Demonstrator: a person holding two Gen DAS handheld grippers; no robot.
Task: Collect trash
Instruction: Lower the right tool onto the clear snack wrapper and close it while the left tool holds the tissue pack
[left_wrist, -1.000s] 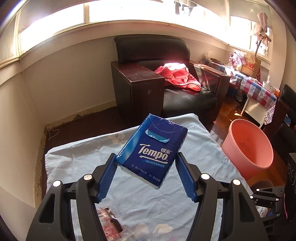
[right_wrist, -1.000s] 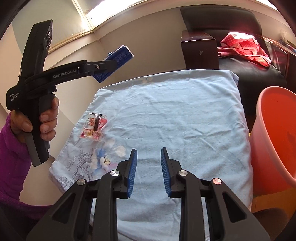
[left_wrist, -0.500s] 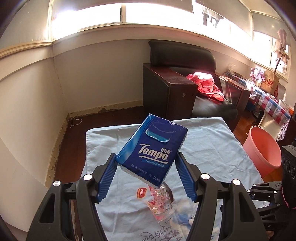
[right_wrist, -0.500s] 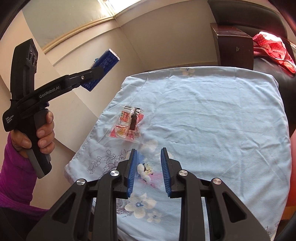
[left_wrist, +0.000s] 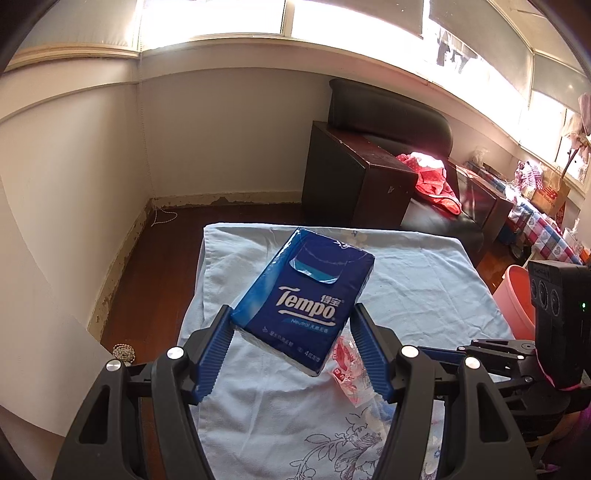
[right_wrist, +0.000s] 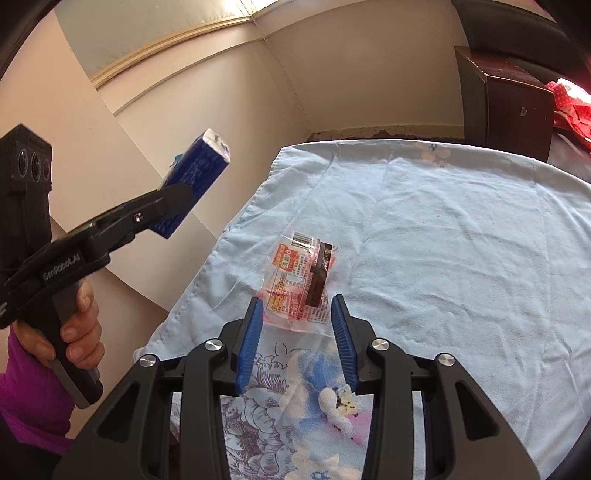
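A blue Tempo tissue pack (left_wrist: 306, 295) sits tilted between the blue pads of my left gripper (left_wrist: 291, 310), which is shut on it above the cloth. From the right wrist view the same pack (right_wrist: 197, 177) hangs off the table's left edge in the left gripper (right_wrist: 177, 195), which a hand (right_wrist: 79, 328) holds. A clear red-printed snack wrapper (right_wrist: 299, 273) lies on the light blue tablecloth (right_wrist: 443, 258). My right gripper (right_wrist: 297, 300) hovers at the wrapper's near end, its jaws opening, pads not pressing it. The left wrist view shows part of the wrapper (left_wrist: 347, 365).
A pink bucket (left_wrist: 513, 295) stands on the floor right of the table. Beyond the table are a dark wooden cabinet (left_wrist: 354, 181) and a black armchair (left_wrist: 391, 110) with a red cloth (left_wrist: 432, 181). A cream wall (right_wrist: 147, 147) runs close along the table's left side.
Both grippers have travelled left across the table. The right one now sits at the wrapper with its jaws wider. The left one still holds the tissue pack.
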